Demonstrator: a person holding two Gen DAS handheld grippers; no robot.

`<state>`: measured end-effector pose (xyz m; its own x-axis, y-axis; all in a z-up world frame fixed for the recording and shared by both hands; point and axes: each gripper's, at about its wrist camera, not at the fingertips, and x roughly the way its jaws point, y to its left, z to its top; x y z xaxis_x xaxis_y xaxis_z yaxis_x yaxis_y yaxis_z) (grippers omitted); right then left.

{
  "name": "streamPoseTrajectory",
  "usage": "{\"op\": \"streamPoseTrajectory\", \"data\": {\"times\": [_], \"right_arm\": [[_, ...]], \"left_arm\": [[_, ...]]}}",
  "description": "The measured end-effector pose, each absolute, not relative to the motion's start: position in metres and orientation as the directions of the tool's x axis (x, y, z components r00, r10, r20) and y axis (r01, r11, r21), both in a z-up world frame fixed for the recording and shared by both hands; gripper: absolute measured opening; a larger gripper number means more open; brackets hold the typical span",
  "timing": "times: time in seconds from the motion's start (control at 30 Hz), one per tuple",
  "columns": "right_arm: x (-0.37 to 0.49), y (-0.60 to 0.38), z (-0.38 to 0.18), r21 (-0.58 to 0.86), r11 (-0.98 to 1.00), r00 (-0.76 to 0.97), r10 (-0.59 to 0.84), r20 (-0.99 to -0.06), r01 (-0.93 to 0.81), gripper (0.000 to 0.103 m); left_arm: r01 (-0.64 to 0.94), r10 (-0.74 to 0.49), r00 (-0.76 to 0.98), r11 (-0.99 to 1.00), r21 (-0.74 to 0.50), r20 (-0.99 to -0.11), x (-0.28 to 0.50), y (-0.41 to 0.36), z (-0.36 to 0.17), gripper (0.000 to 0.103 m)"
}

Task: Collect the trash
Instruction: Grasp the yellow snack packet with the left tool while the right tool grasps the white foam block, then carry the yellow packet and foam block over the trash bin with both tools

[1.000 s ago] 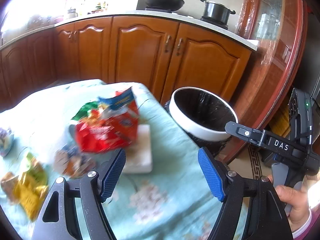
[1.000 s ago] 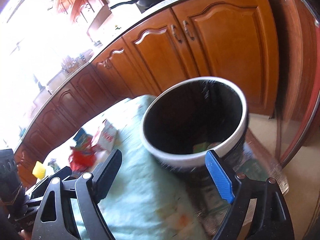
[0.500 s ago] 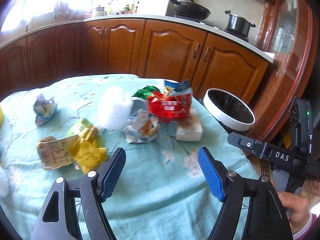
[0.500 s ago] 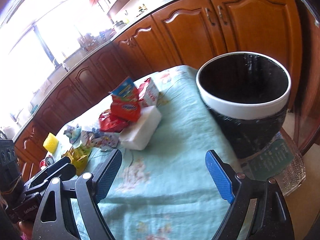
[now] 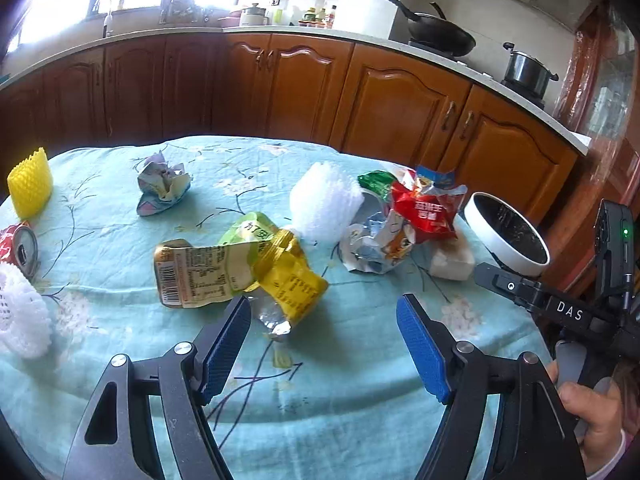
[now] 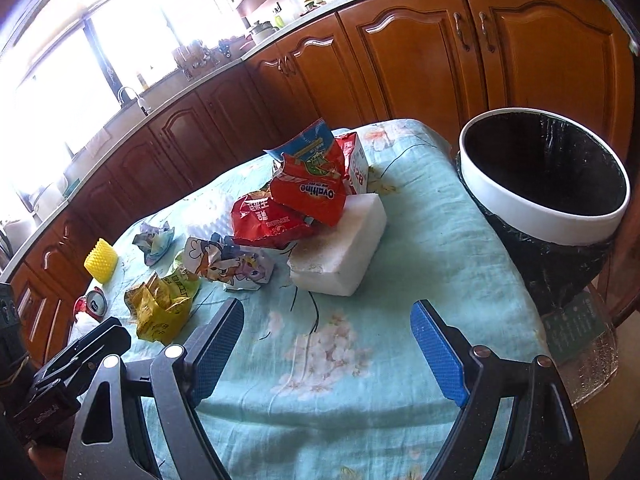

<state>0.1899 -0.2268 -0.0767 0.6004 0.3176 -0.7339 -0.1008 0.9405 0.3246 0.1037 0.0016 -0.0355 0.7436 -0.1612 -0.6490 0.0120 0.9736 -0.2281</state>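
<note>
Both the left gripper point(image 5: 324, 336) and right gripper point(image 6: 328, 344) are held wide open, empty; wrappers point(image 5: 240, 268) are scattered beside the bin point(image 6: 544, 184); the nearest should be pinched at a raised fold.

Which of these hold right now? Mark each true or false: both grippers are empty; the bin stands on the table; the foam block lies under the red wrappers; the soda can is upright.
1. Left gripper and right gripper are empty: true.
2. The bin stands on the table: false, it stands beside the table's edge.
3. The white foam block lies partly under the red wrappers: true.
4. The soda can is upright: false, it lies on its side.
</note>
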Motion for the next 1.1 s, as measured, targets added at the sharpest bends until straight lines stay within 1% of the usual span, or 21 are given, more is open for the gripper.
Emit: {"op": "streamPoseTrajectory", "data": {"times": [0.1,0.27,0.3,0.33,0.37,0.4,0.43,0.47,0.5,0.53,0.6,0.8,1.0,1.1], "right_arm": [[0.201,-0.219,-0.081,0.289,0.952,0.597,0.289,-0.749,-0.099,0.087],[0.224,-0.206,-0.092,0.256,0.961,0.573,0.266,-0.775,-0.100,0.086],[0.228,-0.203,-0.094,0.252,0.962,0.567,0.264,-0.780,-0.101,0.086],[0.233,-0.200,-0.096,0.247,0.964,0.561,0.261,-0.786,-0.102,0.086],[0.236,-0.199,-0.098,0.241,0.965,0.557,0.256,-0.790,-0.103,0.086],[0.239,-0.198,-0.100,0.231,0.968,0.555,0.248,-0.794,-0.103,0.080],[0.241,-0.198,-0.102,0.220,0.970,0.552,0.239,-0.799,-0.102,0.074],[0.243,-0.199,-0.104,0.212,0.973,0.546,0.229,-0.806,-0.095,0.057],[0.243,-0.201,-0.105,0.217,0.972,0.543,0.230,-0.808,-0.090,0.055],[0.242,-0.204,-0.105,0.226,0.970,0.544,0.240,-0.804,-0.093,0.055],[0.235,-0.209,-0.102,0.223,0.970,0.554,0.239,-0.798,-0.099,0.053],[0.205,-0.230,-0.090,0.244,0.965,0.576,0.256,-0.777,-0.099,0.052],[0.180,-0.256,-0.074,0.216,0.974,0.603,0.212,-0.769,-0.067,0.052],[0.172,-0.272,-0.072,0.238,0.970,0.603,0.218,-0.767,-0.048,0.052]], "left_arm": [[-0.026,-0.124,0.728,0.978,-0.209,-0.675,0.115,0.003,-0.039,0.075],[-0.048,-0.116,0.700,0.977,-0.208,-0.705,0.140,0.003,-0.048,0.073],[-0.044,-0.117,0.694,0.978,-0.205,-0.711,0.146,0.001,-0.050,0.070],[-0.039,-0.118,0.690,0.979,-0.200,-0.714,0.150,0.000,-0.053,0.064],[-0.034,-0.120,0.683,0.980,-0.196,-0.721,0.154,-0.002,-0.055,0.060],[-0.029,-0.124,0.675,0.981,-0.194,-0.728,0.157,-0.003,-0.059,0.052],[-0.019,-0.138,0.665,0.979,-0.202,-0.734,0.162,-0.004,-0.062,0.047],[-0.011,-0.153,0.661,0.977,-0.213,-0.735,0.163,-0.005,-0.063,0.046],[-0.007,-0.154,0.663,0.977,-0.212,-0.733,0.164,-0.006,-0.064,0.042],[0.000,-0.156,0.664,0.978,-0.208,-0.731,0.165,-0.007,-0.064,0.040],[0.023,-0.174,0.667,0.977,-0.214,-0.724,0.163,-0.011,-0.062,0.039],[0.123,-0.259,0.674,0.963,-0.240,-0.692,0.146,-0.031,-0.052,0.037],[0.230,-0.338,0.662,0.941,-0.248,-0.669,0.137,-0.058,-0.041,0.037],[0.265,-0.373,0.646,0.928,-0.262,-0.666,0.137,-0.069,-0.041,0.037]]}}
